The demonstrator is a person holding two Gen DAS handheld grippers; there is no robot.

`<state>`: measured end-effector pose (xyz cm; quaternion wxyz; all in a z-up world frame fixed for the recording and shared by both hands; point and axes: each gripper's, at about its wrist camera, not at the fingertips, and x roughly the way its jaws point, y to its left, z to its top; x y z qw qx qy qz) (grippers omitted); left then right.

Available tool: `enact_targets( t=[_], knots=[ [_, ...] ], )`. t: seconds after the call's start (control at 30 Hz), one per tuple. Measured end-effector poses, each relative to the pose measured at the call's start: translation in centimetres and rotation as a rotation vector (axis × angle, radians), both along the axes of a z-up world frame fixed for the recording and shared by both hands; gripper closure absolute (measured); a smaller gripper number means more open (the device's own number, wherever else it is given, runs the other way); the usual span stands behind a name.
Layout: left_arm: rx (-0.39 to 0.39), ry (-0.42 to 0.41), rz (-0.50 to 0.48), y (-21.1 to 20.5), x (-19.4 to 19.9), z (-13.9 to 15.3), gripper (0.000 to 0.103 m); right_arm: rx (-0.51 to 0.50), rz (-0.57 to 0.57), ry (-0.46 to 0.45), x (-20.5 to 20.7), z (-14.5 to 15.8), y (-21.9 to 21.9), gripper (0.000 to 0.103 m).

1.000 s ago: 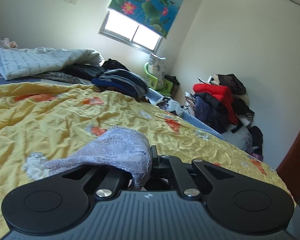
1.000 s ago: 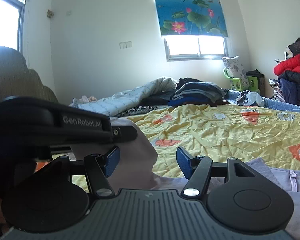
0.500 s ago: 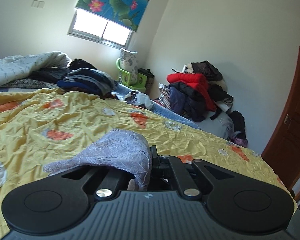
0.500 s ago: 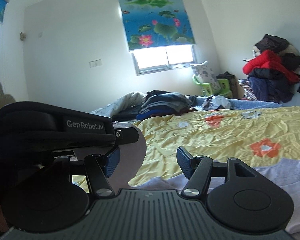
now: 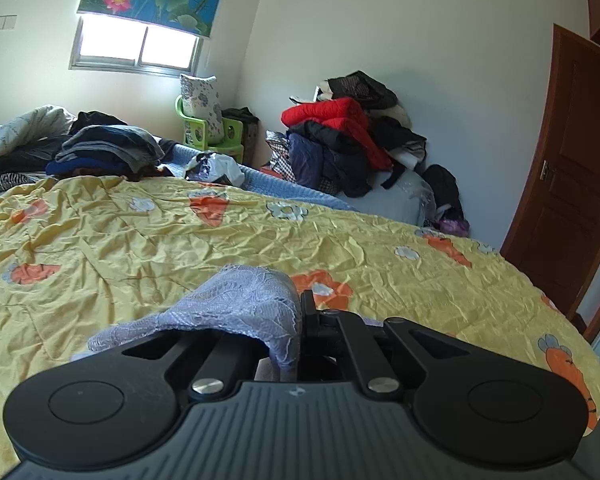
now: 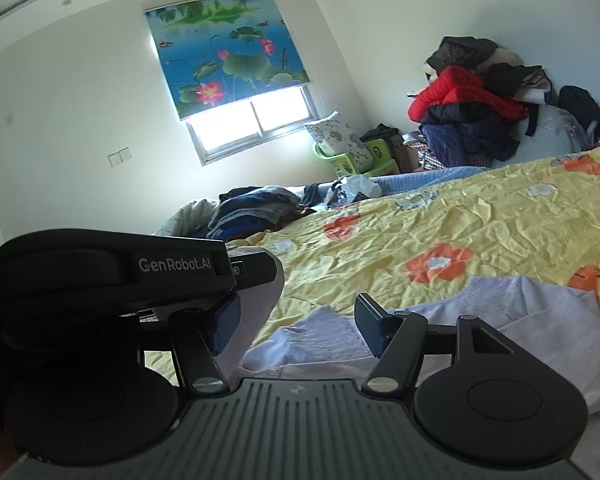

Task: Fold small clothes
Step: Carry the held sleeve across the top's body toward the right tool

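The lilac lace garment (image 5: pixel 244 308) hangs over the left tool (image 5: pixel 300 320), which is closed on its fold; the cloth drapes toward 9 o'clock above the bed. In the right wrist view more pale lilac cloth (image 6: pixel 512 320) lies flat on the yellow flowered quilt (image 6: pixel 460 232), under the right tool (image 6: pixel 296 324), whose blue pads (image 6: pixel 370 330) stand wide apart and hold nothing. The left tool's body fills the 9 o'clock side of this view.

At 11 o'clock on the bed is a stack of dark folded clothes (image 5: pixel 108 152). A green chair (image 5: pixel 216 136) carries a flowered pillow (image 5: pixel 202 100) under the window (image 5: pixel 136 46). Coats (image 5: pixel 348 140) are piled at the wall near a brown door (image 5: pixel 568 208). The tool bodies hide the near edge of the bed.
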<state>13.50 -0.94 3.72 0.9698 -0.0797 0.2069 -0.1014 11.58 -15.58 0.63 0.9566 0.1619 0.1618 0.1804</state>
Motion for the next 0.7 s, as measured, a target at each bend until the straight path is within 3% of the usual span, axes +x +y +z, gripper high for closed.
enact_targets(
  t=[0.7],
  knots=[
    [0.099, 0.04, -0.126, -7.6, 2.4, -1.7, 0.101, 0.049, -0.155, 0.066, 0.7, -3.3, -6.1, 0.039]
  ],
)
